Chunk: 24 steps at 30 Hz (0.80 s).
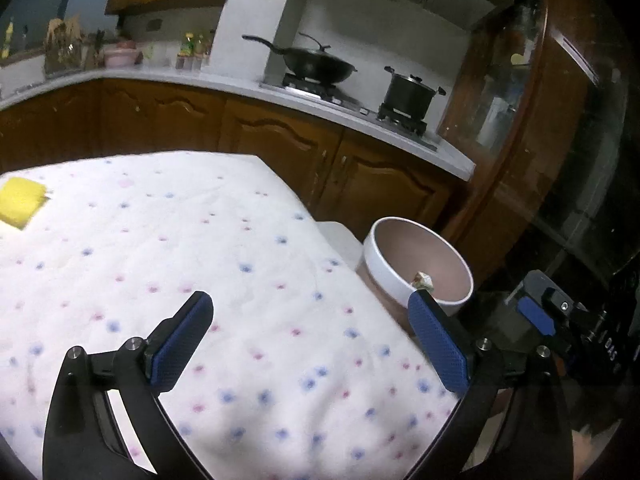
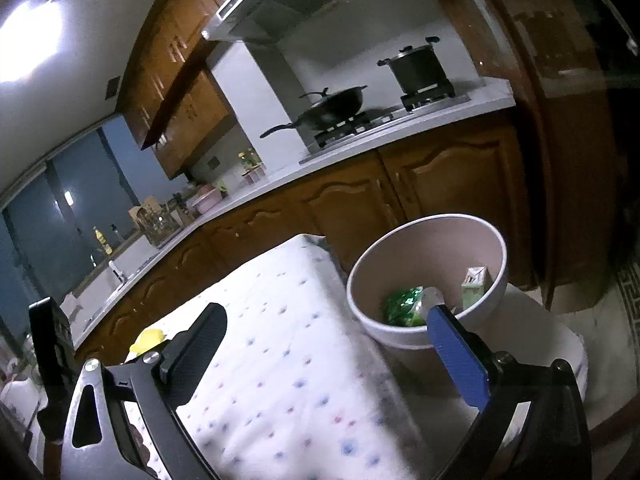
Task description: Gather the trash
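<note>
In the white bin (image 2: 424,276) off the desk's right edge: green wrapper (image 2: 402,300), small carton (image 2: 474,282), crumpled scrap (image 1: 422,280), all dropped in. Judged as the moment just after a drop, with the next piece to fetch. Still out on the dotted cloth of the desk (image 1: 160,260): a yellow sponge-like block (image 1: 20,202), far left, well apart from the bin; whether trash, cannot tell. Next move: swing back over the desk, line up on a remaining piece. Left gripper (image 1: 308,340): jaws wide apart, holding nothing. Right gripper (image 2: 328,354): jaws equally wide apart, empty, touching nothing.
</note>
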### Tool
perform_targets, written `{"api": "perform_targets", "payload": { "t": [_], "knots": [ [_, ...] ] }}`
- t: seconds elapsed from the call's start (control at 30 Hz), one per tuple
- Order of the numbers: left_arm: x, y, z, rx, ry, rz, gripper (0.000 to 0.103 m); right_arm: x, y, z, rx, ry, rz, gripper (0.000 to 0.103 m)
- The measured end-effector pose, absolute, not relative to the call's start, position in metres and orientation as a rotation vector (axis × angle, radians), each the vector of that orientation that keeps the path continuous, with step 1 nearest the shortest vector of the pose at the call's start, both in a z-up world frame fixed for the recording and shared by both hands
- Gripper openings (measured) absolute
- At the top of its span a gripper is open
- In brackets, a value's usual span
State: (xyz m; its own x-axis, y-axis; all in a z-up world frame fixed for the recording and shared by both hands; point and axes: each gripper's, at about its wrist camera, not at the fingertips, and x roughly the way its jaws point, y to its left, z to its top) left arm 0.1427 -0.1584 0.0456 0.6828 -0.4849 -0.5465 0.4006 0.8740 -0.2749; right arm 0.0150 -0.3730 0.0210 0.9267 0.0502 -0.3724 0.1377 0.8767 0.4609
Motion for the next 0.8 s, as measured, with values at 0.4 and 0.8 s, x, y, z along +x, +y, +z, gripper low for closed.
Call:
{"api": "perform_targets", "payload": {
  "t": [0.4,0.8],
  "knots": [
    [0.086,-0.108,0.072,-0.057,0.478,-0.428,0.103,-0.029,-0.298,0.049,0.271,0.278,-0.106,0.103],
    [0.056,-0.075,0.064,-0.001,0.385,-0.248,0.103,-0.047,-0.242,0.067,0.107,0.144,-0.168,0.103]
  ]
}}
